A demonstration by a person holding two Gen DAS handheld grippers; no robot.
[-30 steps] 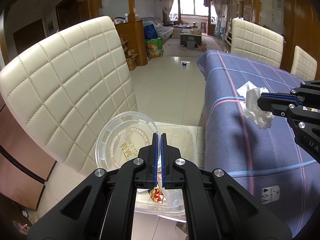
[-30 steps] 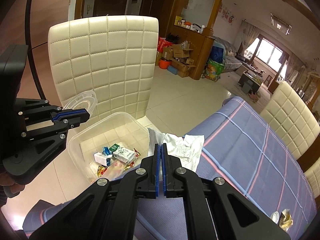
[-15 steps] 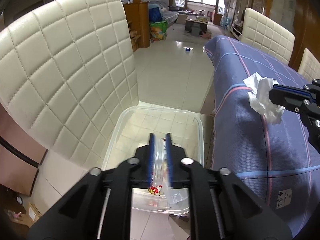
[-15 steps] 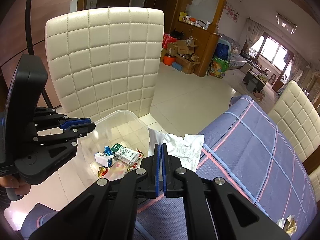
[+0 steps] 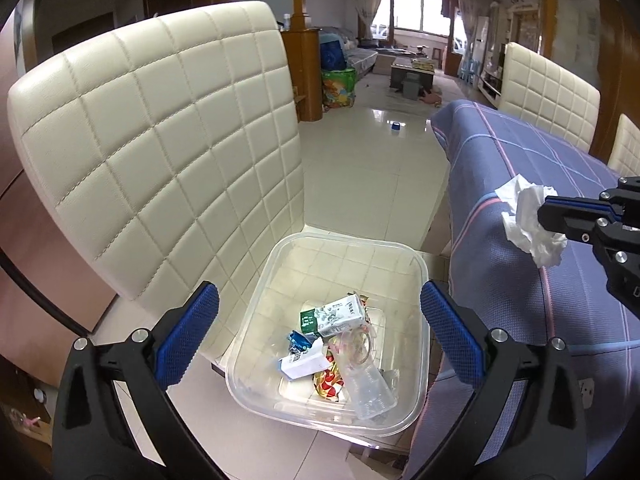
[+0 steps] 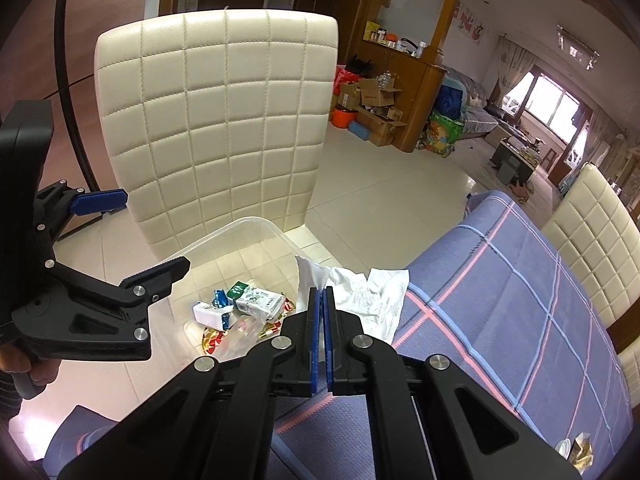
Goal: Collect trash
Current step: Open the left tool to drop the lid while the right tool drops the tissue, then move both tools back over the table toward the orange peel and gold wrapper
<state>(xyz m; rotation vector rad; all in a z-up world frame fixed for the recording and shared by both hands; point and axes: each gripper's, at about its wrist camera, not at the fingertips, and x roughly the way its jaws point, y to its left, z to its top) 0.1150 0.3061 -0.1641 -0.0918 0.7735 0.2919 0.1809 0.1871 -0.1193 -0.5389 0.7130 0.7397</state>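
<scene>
Left gripper (image 5: 320, 312): lower middle of the left wrist view, above the bin; its jaws are opening, spread wide, with nothing between the blue pads. In the right wrist view it fills the left edge, and part of the hand holding it shows at the lower left.
Bin (image 5: 416, 264): clear plastic tub on a cream chair (image 5: 160, 148), centre of both views.
Done so far: trash already lies in the bin: a green-and-white carton (image 5: 334, 316), a small white box (image 5: 300, 364), a clear plastic cup (image 5: 366, 380) on its side, and red-and-gold wrappers (image 5: 326, 386).
Right gripper (image 6: 320, 312): lower middle of the right wrist view, jaws pressed together on a crumpled white tissue (image 6: 360, 296). It also shows at the right edge of the left wrist view.
Tissue's place: above the edge of the blue striped tablecloth (image 6: 520, 300), just right of the bin, not yet over it.
Left to do: by my reading, the tissue goes in next. Far lower right of the right wrist view, a gold wrapper (image 6: 582, 446) and something small and white beside it remain on the table.
Progress: well along, not finished.
</scene>
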